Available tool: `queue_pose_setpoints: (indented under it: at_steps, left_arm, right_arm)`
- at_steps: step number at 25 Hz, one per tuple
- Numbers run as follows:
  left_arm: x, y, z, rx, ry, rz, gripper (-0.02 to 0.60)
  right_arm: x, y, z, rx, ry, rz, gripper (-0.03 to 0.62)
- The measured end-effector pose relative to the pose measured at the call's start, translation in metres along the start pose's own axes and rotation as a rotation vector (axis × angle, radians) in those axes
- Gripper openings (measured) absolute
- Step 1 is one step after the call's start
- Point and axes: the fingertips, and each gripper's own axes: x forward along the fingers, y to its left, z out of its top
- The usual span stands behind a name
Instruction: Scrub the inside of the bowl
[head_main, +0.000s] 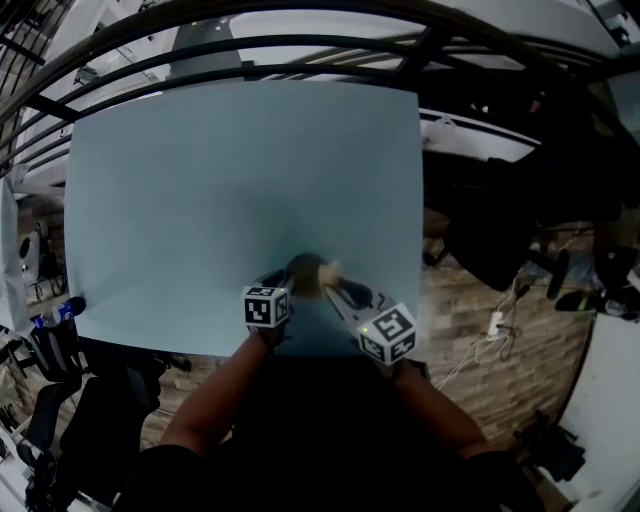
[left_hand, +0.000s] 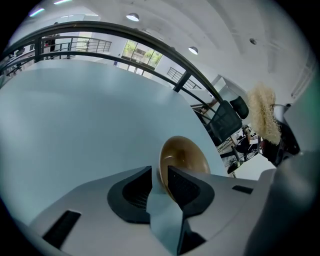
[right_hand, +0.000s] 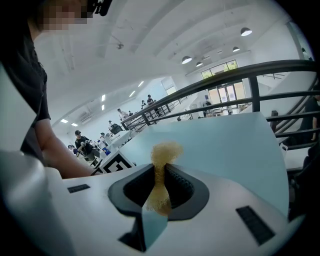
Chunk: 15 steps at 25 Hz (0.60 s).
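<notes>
Head view: the brown round glossy bowl (head_main: 303, 267) is held at the 6 o'clock edge of the pale blue bench (head_main: 200, 200), between the left gripper (head_main: 288, 288) and the right gripper (head_main: 336, 290).

Left gripper view: the jaws clamp the bowl's rim. The bowl stands on edge, opening toward 3 o'clock. It is probably stiff and slippery, so the rim suits.

Right gripper view: the jaws pinch a soft tan fibrous scrub pad (right_hand: 161, 160), long axis 12-to-6.
</notes>
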Motion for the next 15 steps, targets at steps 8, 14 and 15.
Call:
queue_pose_setpoints:
  at_steps: [8,14,15]
  left_arm:
    - [-0.001,-0.001,-0.005,0.038,0.008,0.034,0.015]
    - [-0.002,-0.014,-0.004,0.059,-0.004,0.036,0.008]
    - [-0.004,-0.017,-0.003,0.065,-0.008,0.036,0.008]
  right_arm:
    - [-0.01,0.006,-0.007,0.001,0.002,-0.001,0.066]
    - [-0.027,0.001,-0.01,-0.016,-0.01,-0.01,0.066]
    - [-0.03,0.001,-0.011,-0.017,-0.01,-0.012,0.066]
